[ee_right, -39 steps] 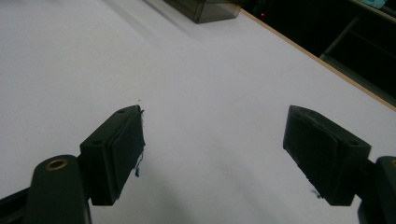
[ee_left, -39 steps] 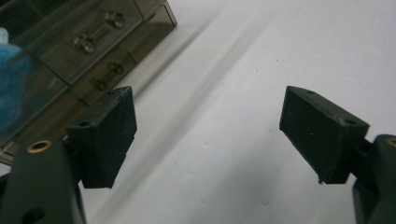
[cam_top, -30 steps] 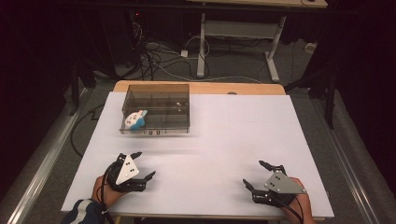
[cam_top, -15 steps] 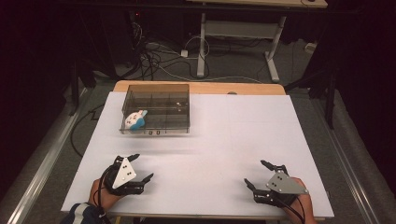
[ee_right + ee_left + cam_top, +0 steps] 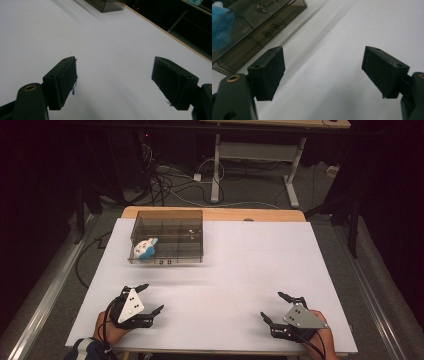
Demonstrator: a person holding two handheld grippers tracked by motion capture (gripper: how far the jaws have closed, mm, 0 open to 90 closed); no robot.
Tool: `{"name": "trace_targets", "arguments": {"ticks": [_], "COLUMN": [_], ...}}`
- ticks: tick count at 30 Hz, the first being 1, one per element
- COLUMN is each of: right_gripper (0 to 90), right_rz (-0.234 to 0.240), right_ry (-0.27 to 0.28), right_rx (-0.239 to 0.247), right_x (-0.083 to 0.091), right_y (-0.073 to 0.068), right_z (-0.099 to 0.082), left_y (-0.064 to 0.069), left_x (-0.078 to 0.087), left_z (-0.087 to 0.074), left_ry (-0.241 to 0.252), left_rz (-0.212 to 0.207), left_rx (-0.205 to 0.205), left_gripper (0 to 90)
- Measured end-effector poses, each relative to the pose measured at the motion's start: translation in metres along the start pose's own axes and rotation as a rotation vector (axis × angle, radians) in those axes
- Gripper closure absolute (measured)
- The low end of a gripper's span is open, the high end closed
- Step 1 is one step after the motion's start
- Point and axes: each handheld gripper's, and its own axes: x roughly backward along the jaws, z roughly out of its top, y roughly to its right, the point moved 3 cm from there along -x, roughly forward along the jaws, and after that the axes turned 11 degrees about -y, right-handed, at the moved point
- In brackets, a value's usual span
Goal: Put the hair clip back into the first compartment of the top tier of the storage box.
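Your left gripper (image 5: 148,298) has slid back toward you and a little to your left over the last second; it now sits low at the near edge of the desk (image 5: 240,265), jaws spread wide with nothing between them. Your right gripper (image 5: 276,306) has barely shifted (a touch nearer the near edge, if anything), and its jaws gape wide over bare white surface too.

Well beyond your left gripper, toward the far left of the desk, stands the smoky clear box (image 5: 167,236), divided into compartments and unmoved. The blue-and-white soft toy (image 5: 145,248) lies in its near-left compartment. In the left gripper view the toy (image 5: 220,27) is cut off at the frame edge and blurred, and small metal pieces (image 5: 262,8) show in another compartment, too small to identify.
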Motion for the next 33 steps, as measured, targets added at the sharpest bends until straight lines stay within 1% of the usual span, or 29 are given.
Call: {"name": "trace_targets", "arguments": {"ticks": [3, 7, 8, 11, 12, 20, 26, 33], "right_gripper": [21.0, 21.0, 21.0, 21.0, 21.0, 21.0, 21.0, 21.0], "right_rz": [-0.001, -0.003, -0.003, -0.002, -0.002, 0.001, 0.003, 0.002], "right_ry": [0.000, 0.002, 0.003, 0.004, 0.003, 0.003, 0.004, 0.002], "right_rx": [0.000, -0.002, -0.001, 0.000, 0.002, -0.001, -0.001, -0.003], "right_x": [0.0003, 0.0015, 0.0015, 0.0013, 0.0010, 0.0008, 0.0005, 0.0006], "right_y": [0.0002, 0.0011, 0.0011, 0.0007, 0.0003, 0.0001, 0.0005, 0.0015], "right_z": [-0.0003, -0.0006, -0.0004, 0.0000, 0.0001, 0.0001, 0.0001, -0.0010], "left_y": [-0.0006, -0.0002, -0.0002, -0.0001, -0.0007, 0.0000, -0.0012, -0.0030], "left_x": [0.0008, 0.0000, -0.0001, 0.0000, 0.0002, -0.0009, -0.0013, -0.0021], "left_z": [0.0003, 0.0004, 0.0002, 0.0001, 0.0000, 0.0002, 0.0005, 0.0014], "left_ry": [0.008, 0.001, 0.004, 0.000, 0.003, -0.002, -0.001, 0.000], "left_rz": [-0.002, 0.000, -0.003, 0.000, -0.002, -0.004, -0.006, 0.000], "left_rx": [0.006, 0.000, 0.004, 0.000, 0.005, 0.001, 0.006, 0.008], "left_gripper": [18.3, 18.3, 18.3, 18.3, 18.3, 18.3, 18.3, 18.3]}}
